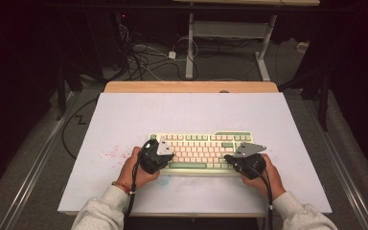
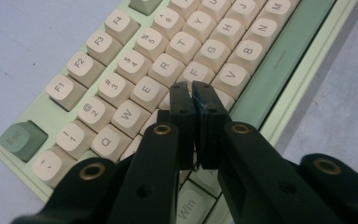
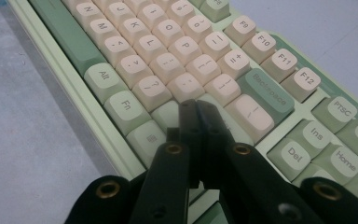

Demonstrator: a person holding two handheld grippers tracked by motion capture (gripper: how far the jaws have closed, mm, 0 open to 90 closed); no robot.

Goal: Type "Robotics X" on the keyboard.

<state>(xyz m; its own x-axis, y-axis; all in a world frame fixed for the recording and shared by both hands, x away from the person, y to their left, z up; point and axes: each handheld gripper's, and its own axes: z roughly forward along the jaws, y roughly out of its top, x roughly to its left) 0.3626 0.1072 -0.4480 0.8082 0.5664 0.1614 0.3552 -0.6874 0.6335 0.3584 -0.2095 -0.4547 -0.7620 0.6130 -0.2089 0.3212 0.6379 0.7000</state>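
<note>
At the near edge of a pale worktop (image 1: 124, 120), a person poises two grippers over a keyboard (image 1: 201, 148), apparently to type with the tips. The left gripper (image 2: 192, 88) hangs above the keys near D and F, its fingers (image 2: 181, 100) pressed together with nothing between them. The right gripper (image 3: 193, 106) sits over the right end of the letter block, near the slash key and the key right of it, its fingers (image 3: 189, 121) likewise closed on nothing.

The risks, judged from here: each closed tip looks nearly as wide as a keycap, so a press that lands off-centre could catch two keys at once. In both gripper views the fingers hide the key beneath them, so aim may drift unnoticed. The keyboard lies loose on the smooth worktop; a slanted push could nudge it away from the person. A hard jab could scuff a cap or tilt it on its stem.

The keyboard is a compact model with a mint-green case, cream letter and number caps, and darker green Esc (image 2: 21, 139), space bar (image 2: 279, 65) and Backspace (image 3: 266, 91). It lies square to the person, close to the worktop's front edge, between the two hands. Reddish specks mark the worktop to its left.
</note>
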